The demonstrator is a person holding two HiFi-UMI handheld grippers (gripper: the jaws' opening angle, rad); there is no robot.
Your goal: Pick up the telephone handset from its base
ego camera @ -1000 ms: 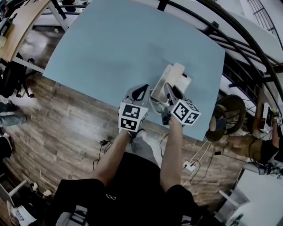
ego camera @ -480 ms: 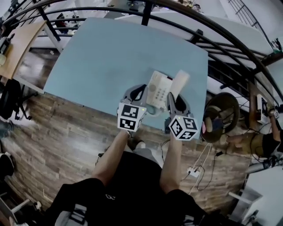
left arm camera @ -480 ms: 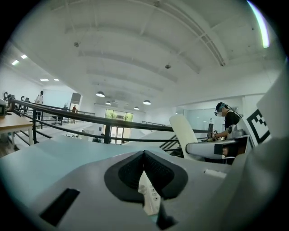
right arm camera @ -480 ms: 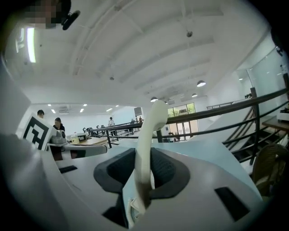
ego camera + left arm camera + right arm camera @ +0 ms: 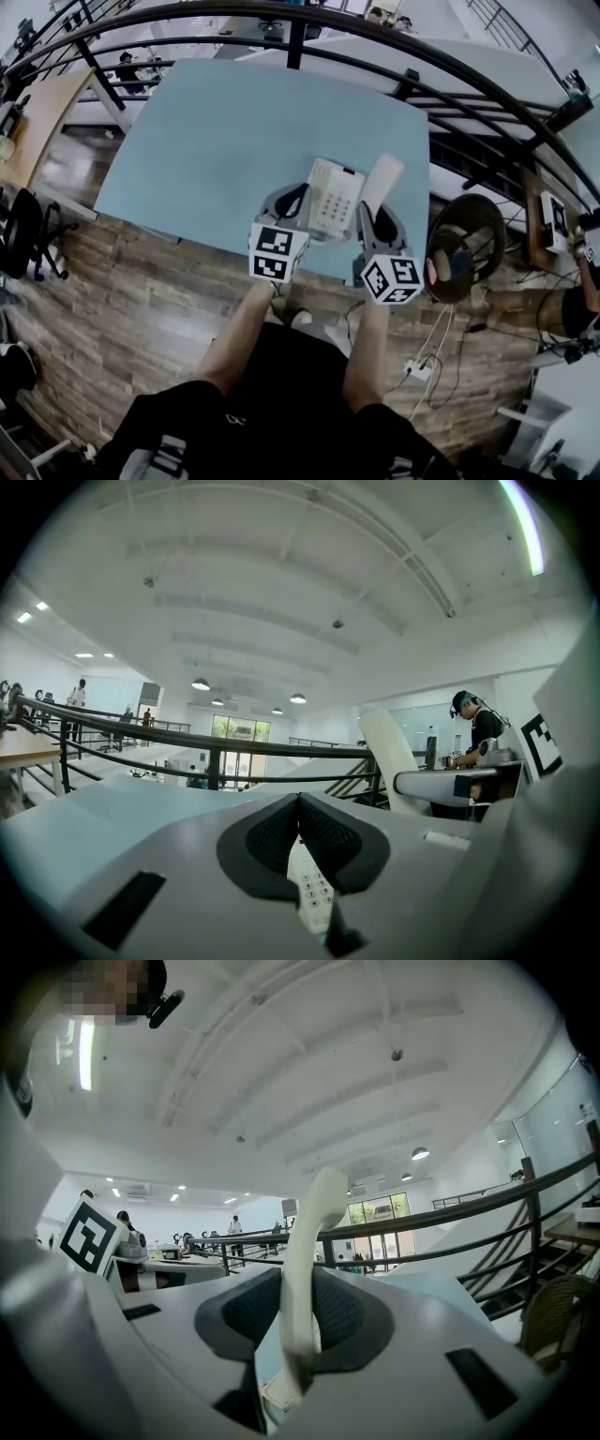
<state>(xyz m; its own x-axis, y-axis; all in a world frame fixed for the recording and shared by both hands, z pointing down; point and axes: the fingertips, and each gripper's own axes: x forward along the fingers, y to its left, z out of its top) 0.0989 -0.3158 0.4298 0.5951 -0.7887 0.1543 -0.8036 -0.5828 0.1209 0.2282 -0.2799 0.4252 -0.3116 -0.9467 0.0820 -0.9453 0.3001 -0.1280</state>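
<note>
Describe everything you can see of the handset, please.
The handset is a cream-white bar that looks like smooth plastic, slightly curved, with a rounded far end. It is off the base, to its right and apart from it, above the table. The right tongs clamp its lower part, and the rest reaches out past the pads.

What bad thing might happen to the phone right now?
The right gripper pinches the handset only near its bottom end, so the tall top could tip or slide out. The left gripper clamps the phone base by a thin edge, so it might twist loose. Both are close to the near edge of the table, so a drop might reach the floor.
</note>
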